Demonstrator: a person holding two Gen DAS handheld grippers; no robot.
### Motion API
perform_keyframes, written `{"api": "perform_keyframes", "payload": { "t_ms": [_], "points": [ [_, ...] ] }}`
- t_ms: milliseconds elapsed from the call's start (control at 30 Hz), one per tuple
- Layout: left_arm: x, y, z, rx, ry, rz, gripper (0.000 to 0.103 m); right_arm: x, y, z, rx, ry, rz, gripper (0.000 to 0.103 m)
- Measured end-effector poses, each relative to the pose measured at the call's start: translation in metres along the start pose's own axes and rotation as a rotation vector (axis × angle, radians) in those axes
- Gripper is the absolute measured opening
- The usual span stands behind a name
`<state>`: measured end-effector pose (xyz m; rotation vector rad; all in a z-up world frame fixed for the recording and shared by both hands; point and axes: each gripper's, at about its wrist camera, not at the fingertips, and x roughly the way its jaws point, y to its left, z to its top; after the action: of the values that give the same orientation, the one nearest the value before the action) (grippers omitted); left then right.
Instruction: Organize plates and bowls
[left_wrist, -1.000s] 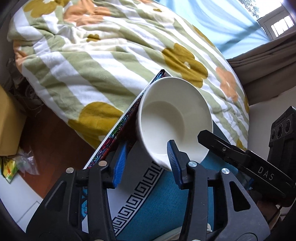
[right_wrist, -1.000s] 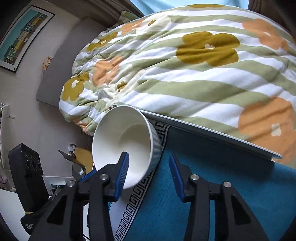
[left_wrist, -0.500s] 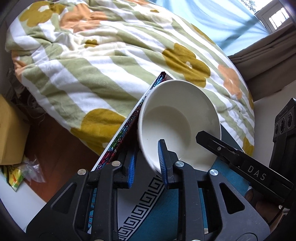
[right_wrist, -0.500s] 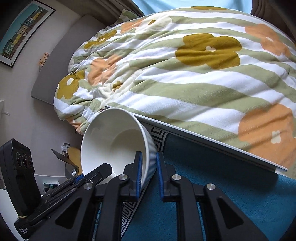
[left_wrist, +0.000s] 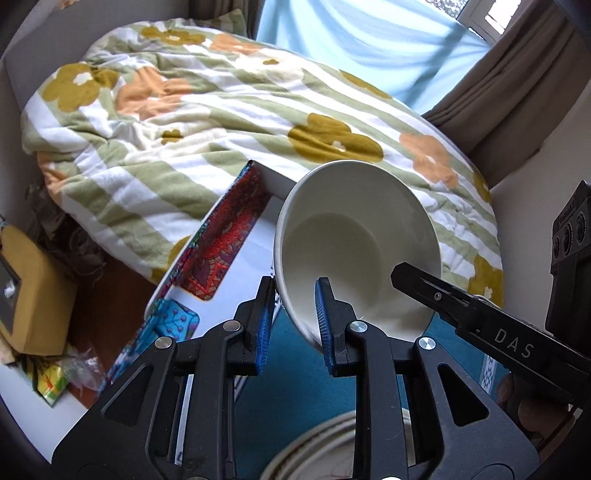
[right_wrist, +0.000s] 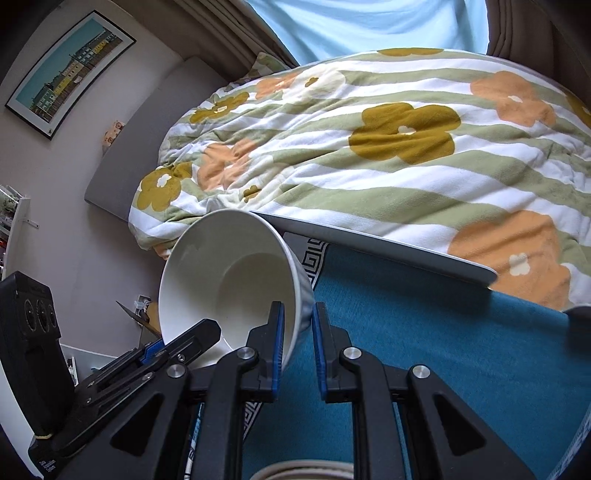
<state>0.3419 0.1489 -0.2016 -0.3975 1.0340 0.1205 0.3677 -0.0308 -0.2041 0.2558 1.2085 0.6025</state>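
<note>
A white bowl (left_wrist: 354, 243) is held tilted in the air above the teal cloth (left_wrist: 295, 376), its mouth facing the cameras. My left gripper (left_wrist: 293, 314) is shut on its near rim. My right gripper (right_wrist: 298, 325) is shut on the opposite side of the rim of the same bowl (right_wrist: 229, 273). The right gripper's finger shows in the left wrist view (left_wrist: 461, 306); the left gripper's finger shows in the right wrist view (right_wrist: 173, 350). The rim of a plate or bowl (left_wrist: 332, 443) shows under the left gripper, and one shows in the right wrist view (right_wrist: 303, 472).
A bed with a flowered striped duvet (left_wrist: 221, 122) lies just beyond the table. A colourful patterned box edge (left_wrist: 218, 251) borders the cloth on the left. A white board edge (right_wrist: 388, 243) runs along the cloth's far side. A black speaker (right_wrist: 29, 321) stands at left.
Both grippers closed on the bowl's rim from open. The bowl has since been lifted and tipped up off the cloth, with both grippers rising.
</note>
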Motion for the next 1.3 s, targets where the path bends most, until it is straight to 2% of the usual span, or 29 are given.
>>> {"api": "perform_keyframes", "payload": {
  "t_ms": [167,333,533,667,833,1000,1133,1300],
  "points": [
    [-0.051,-0.046,-0.048,0.036,-0.039,-0.020,0.020,-0.074,-0.007,-0.040,-0.020,-0.078,0.002,0.014],
    [-0.088,-0.102,-0.107,0.094,-0.054,-0.050,0.020,-0.145,-0.031,-0.090,-0.014,-0.139,-0.021,0.014],
    [-0.108,-0.165,-0.179,0.143,-0.023,-0.109,0.020,-0.208,-0.075,-0.152,0.028,-0.163,-0.079,0.014],
    [-0.111,-0.201,-0.215,0.193,0.018,-0.141,0.020,-0.237,-0.107,-0.186,0.072,-0.165,-0.115,0.014],
    [-0.101,-0.234,-0.245,0.255,0.078,-0.166,0.020,-0.259,-0.142,-0.222,0.135,-0.166,-0.158,0.014],
    [-0.081,-0.261,-0.263,0.311,0.157,-0.178,0.020,-0.263,-0.171,-0.248,0.208,-0.151,-0.201,0.014],
    [-0.059,-0.276,-0.269,0.363,0.212,-0.166,0.020,-0.258,-0.195,-0.259,0.287,-0.132,-0.200,0.014],
    [-0.037,-0.287,-0.276,0.410,0.264,-0.131,0.020,-0.246,-0.213,-0.264,0.328,-0.105,-0.207,0.014]
  ]
}}
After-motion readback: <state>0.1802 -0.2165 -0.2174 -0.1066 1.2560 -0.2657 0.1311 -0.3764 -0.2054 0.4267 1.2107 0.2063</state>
